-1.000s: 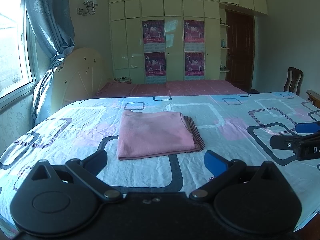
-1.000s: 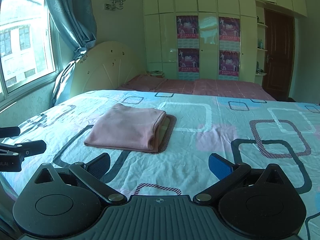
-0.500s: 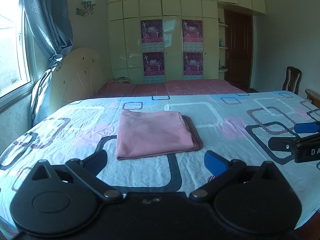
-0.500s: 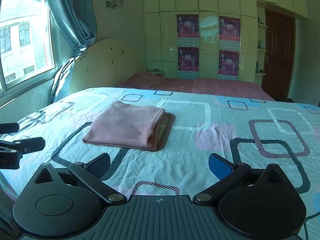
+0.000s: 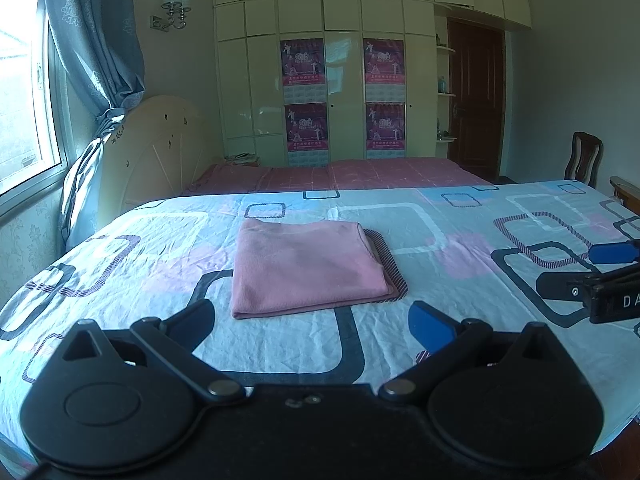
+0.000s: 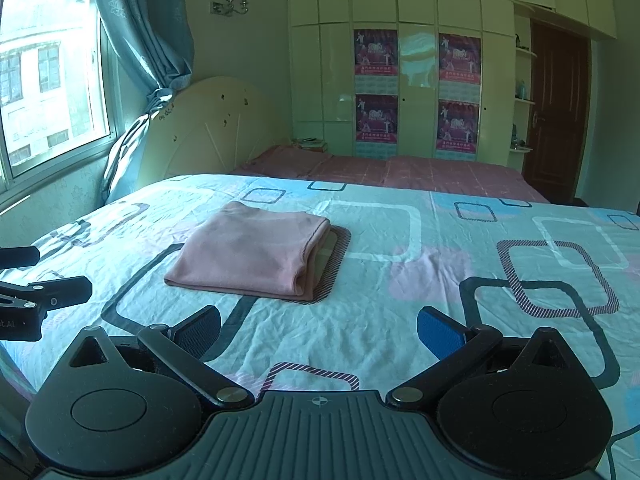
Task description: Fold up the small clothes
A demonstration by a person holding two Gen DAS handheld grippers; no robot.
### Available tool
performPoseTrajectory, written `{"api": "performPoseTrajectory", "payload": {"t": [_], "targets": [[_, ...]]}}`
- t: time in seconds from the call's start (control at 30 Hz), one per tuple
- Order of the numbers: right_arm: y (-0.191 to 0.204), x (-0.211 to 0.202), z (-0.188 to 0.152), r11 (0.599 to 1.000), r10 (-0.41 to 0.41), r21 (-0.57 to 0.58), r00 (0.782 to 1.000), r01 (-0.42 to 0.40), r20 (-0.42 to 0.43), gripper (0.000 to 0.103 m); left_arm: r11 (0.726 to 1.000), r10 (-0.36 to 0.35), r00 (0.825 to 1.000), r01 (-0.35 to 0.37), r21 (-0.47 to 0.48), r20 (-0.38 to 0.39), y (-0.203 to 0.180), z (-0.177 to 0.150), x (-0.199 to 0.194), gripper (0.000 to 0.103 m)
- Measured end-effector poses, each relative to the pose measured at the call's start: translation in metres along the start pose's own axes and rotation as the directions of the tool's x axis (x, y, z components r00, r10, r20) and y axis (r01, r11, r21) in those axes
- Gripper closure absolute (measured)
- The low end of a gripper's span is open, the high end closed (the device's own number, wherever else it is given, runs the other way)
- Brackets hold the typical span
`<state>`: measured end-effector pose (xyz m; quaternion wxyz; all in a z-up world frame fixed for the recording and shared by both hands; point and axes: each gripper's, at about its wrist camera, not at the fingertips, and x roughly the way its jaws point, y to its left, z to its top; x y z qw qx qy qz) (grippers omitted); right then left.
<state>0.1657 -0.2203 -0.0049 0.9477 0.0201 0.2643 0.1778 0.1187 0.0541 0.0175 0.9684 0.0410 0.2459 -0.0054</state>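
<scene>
A pink garment [image 5: 308, 266] lay folded into a neat rectangle on the bed [image 5: 460, 240], resting flat on a sheet printed with rounded squares in black, white, pink and blue. In the right wrist view its stacked layers showed along the open right edge, and it sat partly over a dark striped square of the print.

The left gripper [image 5: 312, 322] hovered over the near part of the bed, just short of the garment's front edge. Its jaws were spread wide, one dark pad on the left and one blue pad on the right, with only the sheet between them. It held nothing and touched nothing.

The right gripper [image 6: 318, 330] was likewise spread wide and empty, held above the sheet in front of the garment and a little to its right, apart from it. In the left wrist view the right gripper came in from the right edge, its blue pad above a black finger, well clear of the garment. In the right wrist view the left gripper showed at the left edge.

Beyond the patterned sheet lay a pink bedspread [image 5: 340, 174], then a cream headboard [image 5: 156, 148] near a blue curtain [image 5: 100, 40] and a window [image 6: 44, 68]. A pale wardrobe [image 5: 340, 60] carried four posters, with a brown door [image 5: 474, 96] to its right and a wooden chair [image 5: 582, 158] by the wall.
</scene>
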Motion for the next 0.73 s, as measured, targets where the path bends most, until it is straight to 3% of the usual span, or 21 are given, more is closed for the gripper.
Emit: {"api": "performPoseTrajectory", "payload": {"t": [0.73], "targets": [[0.0058,0.0043,0.0011,0.999,0.031,-0.029,1.000,-0.031,-0.003,0.000,1.000,0.002,1.000,-0.002,0.021,-0.004,0.0020,-0.0077,-0.0001,0.001]]}}
